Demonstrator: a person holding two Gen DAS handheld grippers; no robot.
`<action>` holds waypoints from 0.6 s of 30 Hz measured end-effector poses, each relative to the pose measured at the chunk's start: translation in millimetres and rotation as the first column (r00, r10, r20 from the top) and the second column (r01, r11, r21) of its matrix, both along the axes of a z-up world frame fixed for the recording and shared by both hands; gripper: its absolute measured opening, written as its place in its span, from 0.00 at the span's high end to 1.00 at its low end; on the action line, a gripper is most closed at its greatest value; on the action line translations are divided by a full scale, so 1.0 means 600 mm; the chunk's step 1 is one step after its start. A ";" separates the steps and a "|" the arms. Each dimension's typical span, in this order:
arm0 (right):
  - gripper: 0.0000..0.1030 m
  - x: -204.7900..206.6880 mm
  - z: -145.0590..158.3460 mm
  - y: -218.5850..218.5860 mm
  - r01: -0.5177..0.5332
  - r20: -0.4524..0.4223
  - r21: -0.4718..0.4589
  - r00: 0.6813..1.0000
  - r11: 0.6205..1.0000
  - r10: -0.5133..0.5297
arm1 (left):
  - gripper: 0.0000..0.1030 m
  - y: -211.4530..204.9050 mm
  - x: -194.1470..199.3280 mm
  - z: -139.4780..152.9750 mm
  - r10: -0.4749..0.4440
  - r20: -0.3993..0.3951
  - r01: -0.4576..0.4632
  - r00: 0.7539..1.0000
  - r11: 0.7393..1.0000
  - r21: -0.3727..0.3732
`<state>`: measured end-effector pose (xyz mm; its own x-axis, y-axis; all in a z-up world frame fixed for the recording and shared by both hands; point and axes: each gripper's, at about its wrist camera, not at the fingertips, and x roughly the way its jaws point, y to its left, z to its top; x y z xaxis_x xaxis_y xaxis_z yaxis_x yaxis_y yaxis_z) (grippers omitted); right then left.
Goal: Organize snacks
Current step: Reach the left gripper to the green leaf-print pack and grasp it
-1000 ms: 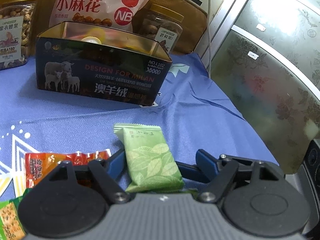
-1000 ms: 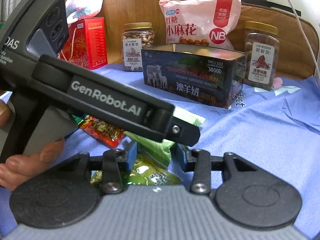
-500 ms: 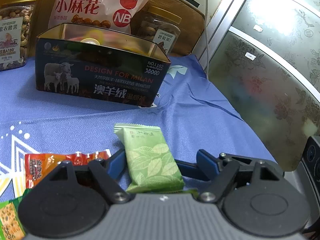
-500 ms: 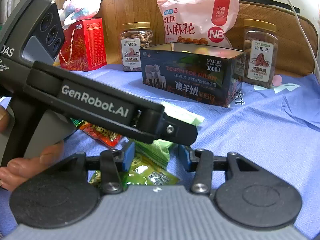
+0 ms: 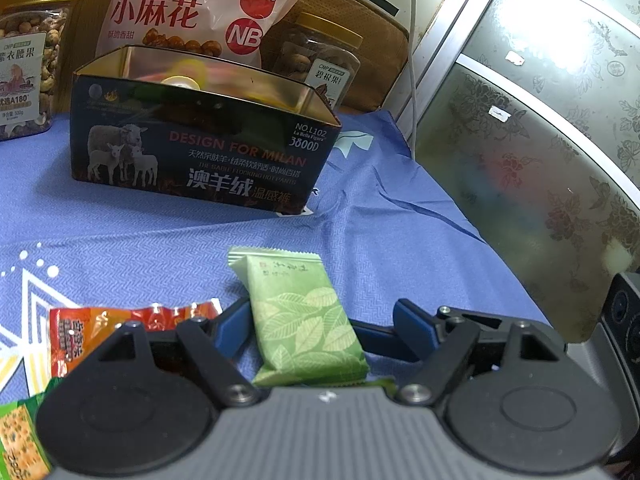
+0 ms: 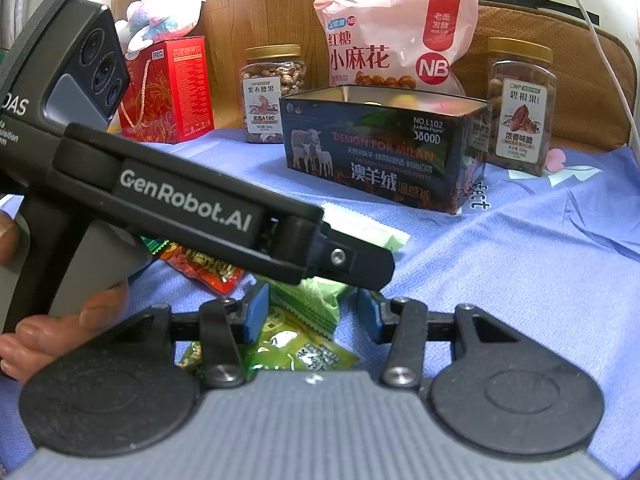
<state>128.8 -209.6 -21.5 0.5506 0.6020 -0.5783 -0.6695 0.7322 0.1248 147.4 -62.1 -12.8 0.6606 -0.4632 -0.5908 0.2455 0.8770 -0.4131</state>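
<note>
The left gripper (image 5: 320, 320) stands spread, its blue pads either side of a pale green packet (image 5: 304, 320) but not pressing it. The packet is a flat, matte foil pillow printed with leaves, its ends crimped in a zigzag; it lies on the cloth (image 5: 400, 240) with its long axis running away from the camera, far end tipped slightly left. Just left of it lies a glossy red sachet (image 5: 132, 320), crinkled, long axis left to right.

The right gripper (image 6: 312, 312) is also spread, with shiny green wrappers (image 6: 304, 344) bunched between its pads; the left pad is close against them, the right pad clear. A hand (image 6: 60, 320) holds the left gripper's black plastic body across this view.

The cloth is blue, woven and lightly creased. Farther off stands an open rectangular tin (image 5: 200, 152), dark outside, gold inside, its long side facing the camera. Behind it are two clear nut jars (image 6: 274, 92) with gold lids, a soft pink bag (image 6: 396, 44), and at far left a red carton (image 6: 168, 88).
</note>
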 end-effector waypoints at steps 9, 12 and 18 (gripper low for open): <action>0.48 0.000 0.000 0.000 0.000 0.000 0.000 1.000 1.000 0.000 | 0.22 0.000 -0.001 -0.001 0.001 0.000 -0.001 1.000 1.000 -0.001; 0.48 0.001 0.000 0.000 -0.001 0.000 0.001 1.000 1.000 0.001 | 0.22 -0.002 -0.001 0.000 0.000 0.001 0.000 1.000 1.000 -0.002; 0.45 0.000 -0.001 0.001 -0.001 -0.001 0.001 1.000 1.000 0.001 | 0.22 -0.001 -0.001 -0.001 -0.001 0.001 0.001 1.000 1.000 -0.003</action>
<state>129.0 -209.0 -21.8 0.5492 0.6036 -0.5779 -0.6705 0.7311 0.1264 146.7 -62.8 -13.1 0.6608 -0.4656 -0.5887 0.2468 0.8755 -0.4154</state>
